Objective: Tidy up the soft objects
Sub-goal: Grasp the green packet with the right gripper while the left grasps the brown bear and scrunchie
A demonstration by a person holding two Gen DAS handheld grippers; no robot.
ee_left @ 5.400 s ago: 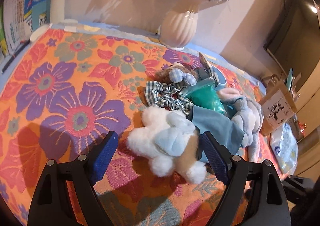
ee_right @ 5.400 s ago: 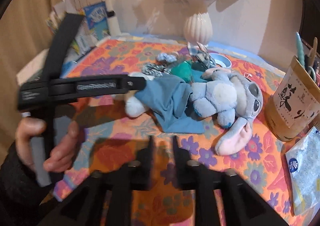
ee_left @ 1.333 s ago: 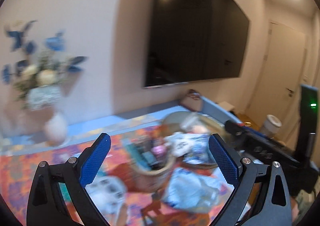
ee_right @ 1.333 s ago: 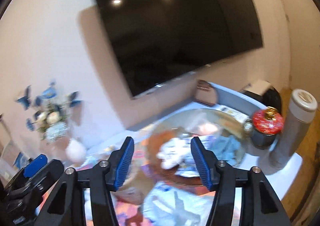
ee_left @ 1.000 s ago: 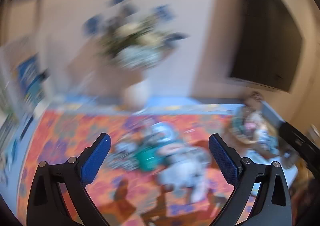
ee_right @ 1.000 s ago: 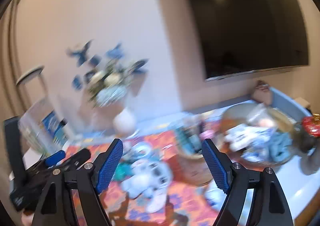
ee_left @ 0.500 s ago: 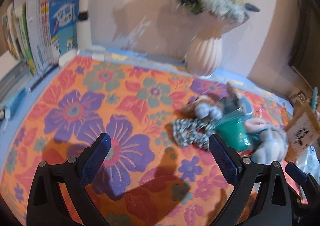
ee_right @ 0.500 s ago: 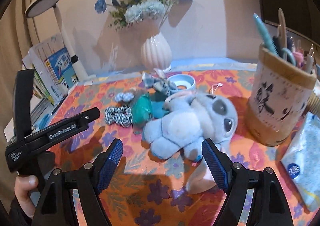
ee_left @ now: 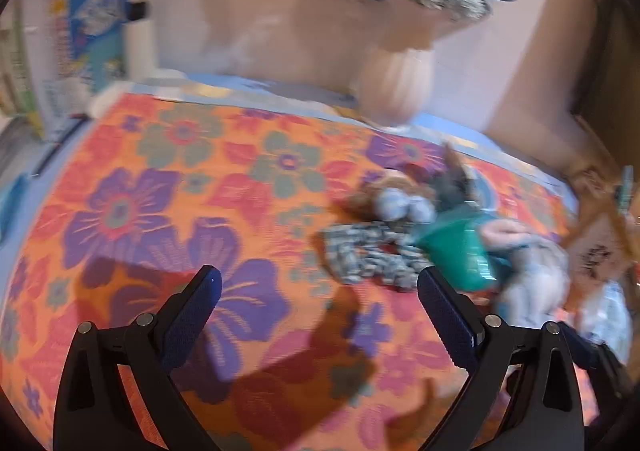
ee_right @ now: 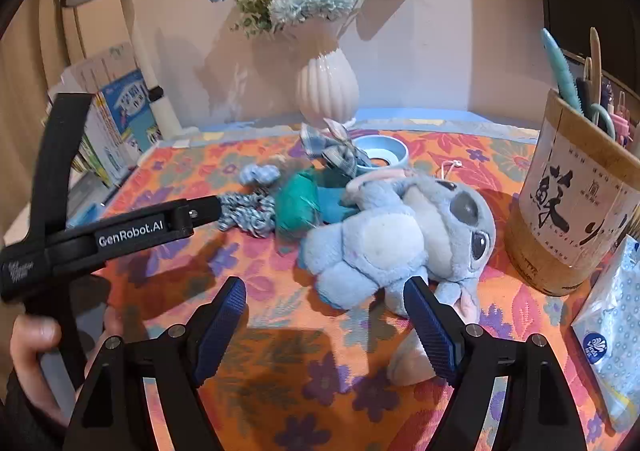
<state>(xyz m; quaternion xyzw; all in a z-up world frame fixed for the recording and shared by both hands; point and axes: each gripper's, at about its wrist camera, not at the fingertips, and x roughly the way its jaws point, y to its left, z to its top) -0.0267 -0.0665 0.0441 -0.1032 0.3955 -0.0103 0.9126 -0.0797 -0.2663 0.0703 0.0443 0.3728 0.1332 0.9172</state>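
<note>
Hovering over table (ee_right: 460, 403), both grippers empty, jaws wide: right gripper (ee_right: 325, 325) just short of blue plush (ee_right: 394, 241); left gripper (ee_left: 318, 313) near checked scrunchie (ee_left: 368, 257) beside plush. Advise: straddle plush belly, squeeze deep, lift clear of pen holder (ee_right: 576, 207).

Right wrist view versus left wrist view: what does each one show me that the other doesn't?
Only the right wrist: the blue plush's face, the whole pen holder, the tissue pack, and the left gripper from the side in a hand. Only the left wrist: bare floral cloth at left. Both: the checkered scrunchie, teal fabric, vase.
</note>
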